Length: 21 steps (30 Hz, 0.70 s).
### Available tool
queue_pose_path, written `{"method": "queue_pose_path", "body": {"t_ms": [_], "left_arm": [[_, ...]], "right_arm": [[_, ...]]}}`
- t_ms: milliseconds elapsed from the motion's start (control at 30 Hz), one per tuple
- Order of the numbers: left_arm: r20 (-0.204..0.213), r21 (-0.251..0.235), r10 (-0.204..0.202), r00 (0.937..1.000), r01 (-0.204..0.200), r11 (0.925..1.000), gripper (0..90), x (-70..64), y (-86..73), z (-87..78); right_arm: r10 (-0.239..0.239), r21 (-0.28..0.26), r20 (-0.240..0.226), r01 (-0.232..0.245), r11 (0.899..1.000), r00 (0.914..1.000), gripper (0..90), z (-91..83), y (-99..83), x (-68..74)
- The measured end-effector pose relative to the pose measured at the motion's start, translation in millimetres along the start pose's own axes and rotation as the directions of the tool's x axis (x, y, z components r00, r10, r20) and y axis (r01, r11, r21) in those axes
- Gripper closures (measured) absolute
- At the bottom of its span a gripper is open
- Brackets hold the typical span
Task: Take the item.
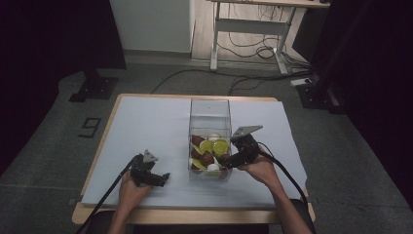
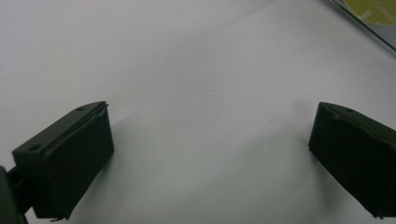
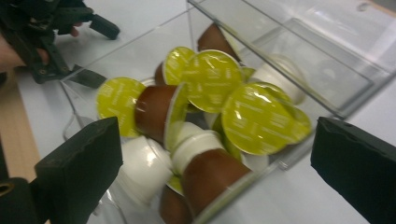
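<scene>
- Our right gripper [image 1: 228, 163] hovers at the near right corner of the clear box [image 1: 210, 109], jaws spread wide and holding nothing.
- The coffee capsules [image 3: 210, 116] lie heaped inside that box, brown and white cups with green foil lids; we judge none has been taken out yet.
- Our left gripper [image 1: 163, 178] rests low over the white table cover [image 1: 146, 126], well left of the box, jaws apart and empty.
- What we judge is left: reach in, close on one capsule, lift it clear.
</scene>
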<state>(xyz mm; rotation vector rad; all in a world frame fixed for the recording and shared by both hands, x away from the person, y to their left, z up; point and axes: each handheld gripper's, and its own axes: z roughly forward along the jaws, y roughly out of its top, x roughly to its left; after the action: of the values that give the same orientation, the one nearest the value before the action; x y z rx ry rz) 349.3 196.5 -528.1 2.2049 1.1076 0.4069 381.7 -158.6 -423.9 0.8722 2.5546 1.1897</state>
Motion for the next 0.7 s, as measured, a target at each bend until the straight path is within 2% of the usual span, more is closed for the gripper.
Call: {"method": "queue_pose_path", "body": {"t_ms": [233,367,700], "left_arm": [[-0.001,-0.001,0.0,1.0,0.0,1.0,0.0,-0.1,0.0,0.0],[0.0,0.0,0.0,1.0,0.0,1.0,0.0,-0.1,0.0,0.0],[0.0,0.0,0.0,1.0,0.0,1.0,0.0,-0.1,0.0,0.0]], "right_arm": [[-0.018,0.02,-0.023,0.018,1.0,0.9996,13.5,12.2,3.8,7.0],[-0.016,0.042,-0.019,0.017,0.999,0.9997,13.8,20.4,4.6,10.2],[-0.018,0.064,-0.048,0.021,0.998,0.9987,19.9,36.4,9.3,17.2]]}}
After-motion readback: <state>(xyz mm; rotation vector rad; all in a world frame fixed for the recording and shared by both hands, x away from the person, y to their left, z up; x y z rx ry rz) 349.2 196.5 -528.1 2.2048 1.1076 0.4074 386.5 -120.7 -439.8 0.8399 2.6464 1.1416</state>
